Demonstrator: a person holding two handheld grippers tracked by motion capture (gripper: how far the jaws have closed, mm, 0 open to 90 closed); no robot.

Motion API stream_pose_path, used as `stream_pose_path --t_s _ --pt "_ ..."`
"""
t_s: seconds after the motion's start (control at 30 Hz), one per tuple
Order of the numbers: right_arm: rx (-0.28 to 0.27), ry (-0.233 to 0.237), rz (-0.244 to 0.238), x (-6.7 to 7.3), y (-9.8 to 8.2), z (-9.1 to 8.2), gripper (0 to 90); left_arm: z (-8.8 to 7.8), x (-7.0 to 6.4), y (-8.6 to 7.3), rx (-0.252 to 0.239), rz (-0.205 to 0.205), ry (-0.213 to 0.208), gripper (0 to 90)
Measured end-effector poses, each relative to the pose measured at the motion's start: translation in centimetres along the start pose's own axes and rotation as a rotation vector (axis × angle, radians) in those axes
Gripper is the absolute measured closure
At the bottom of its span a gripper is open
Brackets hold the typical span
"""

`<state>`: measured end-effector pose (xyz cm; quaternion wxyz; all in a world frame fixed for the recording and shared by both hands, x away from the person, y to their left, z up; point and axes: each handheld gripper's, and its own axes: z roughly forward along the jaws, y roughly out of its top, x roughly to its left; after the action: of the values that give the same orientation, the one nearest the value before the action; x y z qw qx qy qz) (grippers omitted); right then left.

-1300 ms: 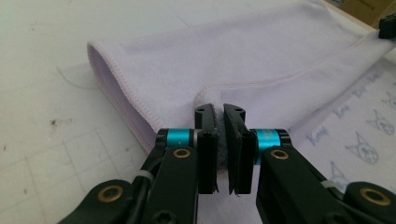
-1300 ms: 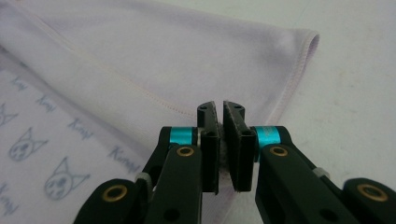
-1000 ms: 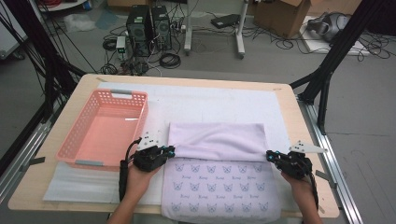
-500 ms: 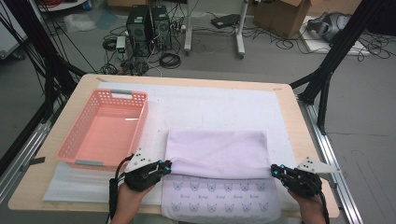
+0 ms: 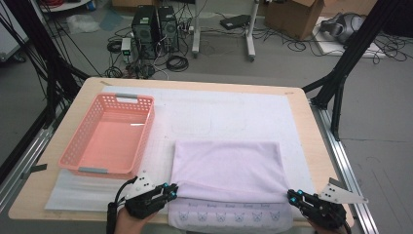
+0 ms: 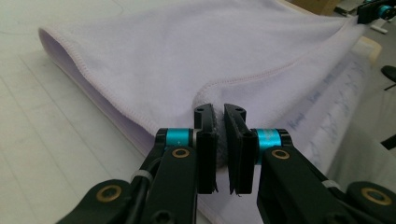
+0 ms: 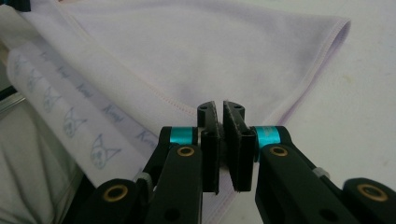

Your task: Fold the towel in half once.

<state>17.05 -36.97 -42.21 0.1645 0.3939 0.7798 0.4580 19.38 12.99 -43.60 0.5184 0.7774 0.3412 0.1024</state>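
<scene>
Towel [image 5: 226, 168]: pale lilac, plain on folded-over side w/ matching stitched hem; underside strip at near edge is whiter w/ row of small blue-grey cat faces + script lettering. Basket [image 5: 109, 139]: salmon pink, lattice walls, grey handle strips at both ends. Mat [image 5: 234, 109]: white w/ faint grid. Table [image 5: 92, 87]: light wood. Left gripper [image 5: 170, 190] & right gripper [image 5: 292, 197]: black, cyan rings by jaws, brass-coloured screws, grey plate on top. Floor in bkgd: grey, black cables.
</scene>
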Motion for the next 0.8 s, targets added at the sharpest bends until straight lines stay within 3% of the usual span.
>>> stream_pose_path --t_s 0.1,0.17,0.23,0.27,0.4,0.47,0.53,0.63,0.7,0.8 --pt "0.018 0.014 0.007 0.5 -0.7 -0.5 84.9 -0.6 -0.4 -0.8 0.017 0.0 -0.027 80.9" --pt "0.046 0.022 0.002 0.8 -1.4 -0.8 83.6 -1.0 -0.3 -1.1 0.023 -0.012 -0.039 74.8" --pt "0.054 0.025 0.021 0.9 -1.8 -1.1 74.6 -1.2 -0.1 -1.0 0.008 -0.038 -0.028 55.0" --pt "0.042 0.01 0.021 0.8 -1.8 -1.2 71.6 -1.3 0.1 -0.7 -0.01 -0.035 -0.02 49.5" --pt "-0.026 -0.031 0.063 -0.4 -0.3 -1.2 62.7 -0.8 1.3 1.1 -0.061 -0.044 0.015 42.1" --pt "-0.045 -0.053 0.06 -1.1 0.8 -0.5 61.6 0.0 2.1 2.2 -0.07 -0.029 0.035 41.1" --pt "-0.028 -0.096 0.054 -2.0 1.7 0.8 59.8 1.2 3.2 3.1 -0.059 -0.031 0.069 41.1" --pt "0.01 -0.147 0.084 -3.7 2.5 3.2 56.9 3.2 5.0 3.9 -0.036 -0.068 0.109 40.8" --pt "0.02 -0.174 0.108 -4.4 2.8 4.7 54.0 4.7 6.5 4.2 -0.016 -0.134 0.14 38.3" --pt "0.06 -0.198 0.099 -5.1 3.4 6.7 51.7 6.2 8.0 4.5 0.026 -0.164 0.217 36.9"
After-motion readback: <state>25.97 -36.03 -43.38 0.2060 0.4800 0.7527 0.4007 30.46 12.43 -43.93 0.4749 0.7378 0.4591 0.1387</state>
